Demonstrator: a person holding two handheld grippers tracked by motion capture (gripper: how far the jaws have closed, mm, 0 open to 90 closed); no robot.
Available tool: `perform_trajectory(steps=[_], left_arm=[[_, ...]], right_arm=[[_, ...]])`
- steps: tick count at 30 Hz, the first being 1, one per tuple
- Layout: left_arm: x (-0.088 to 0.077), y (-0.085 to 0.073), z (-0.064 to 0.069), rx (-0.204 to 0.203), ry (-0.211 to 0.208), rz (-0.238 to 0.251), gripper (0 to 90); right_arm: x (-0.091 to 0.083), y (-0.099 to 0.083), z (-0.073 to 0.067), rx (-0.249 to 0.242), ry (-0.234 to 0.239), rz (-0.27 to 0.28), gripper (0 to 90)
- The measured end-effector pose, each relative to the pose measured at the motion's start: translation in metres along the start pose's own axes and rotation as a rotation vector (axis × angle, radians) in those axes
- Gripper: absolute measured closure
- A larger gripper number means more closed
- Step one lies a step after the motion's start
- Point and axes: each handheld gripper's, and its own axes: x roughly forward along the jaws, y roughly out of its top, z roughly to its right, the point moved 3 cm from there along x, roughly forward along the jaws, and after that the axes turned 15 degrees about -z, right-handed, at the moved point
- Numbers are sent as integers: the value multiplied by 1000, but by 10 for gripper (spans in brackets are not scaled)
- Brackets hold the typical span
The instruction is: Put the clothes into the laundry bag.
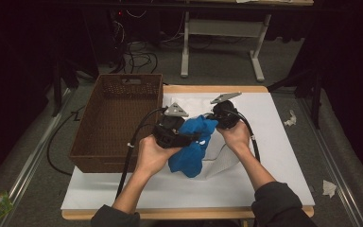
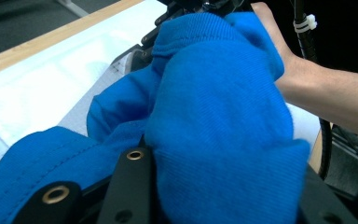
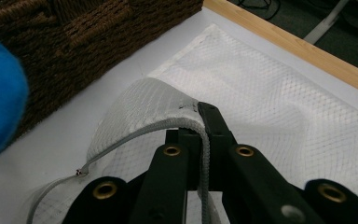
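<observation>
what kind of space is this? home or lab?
Likely a lab recording station: dark curtained surround, loose cables on the floor, and a white-covered table with a wicker basket as a prop.

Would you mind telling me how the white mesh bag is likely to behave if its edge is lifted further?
The white mesh bag will probably stay floppy: its pinched edge already curls over the right tongs while the rest lies flat. It looks thin and see-through, so likely light. The corded hem may give a surer hold than the netting.

Basket left of cloth (on mesh bag), all on table.
</observation>
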Motion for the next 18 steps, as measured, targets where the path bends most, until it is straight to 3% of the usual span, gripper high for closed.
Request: perform_trajectory(steps=[4, 11, 18], left_arm=[[6, -1, 0, -5, -8, -7, 654], [12, -2, 3, 10, -17, 35, 653], [25, -8, 2, 12, -16, -2, 654]], right_arm=[[1, 0, 0, 1, 1, 1, 895], [0, -1, 1, 9, -3, -1, 895], [0, 0, 2, 18, 5, 1, 895]])
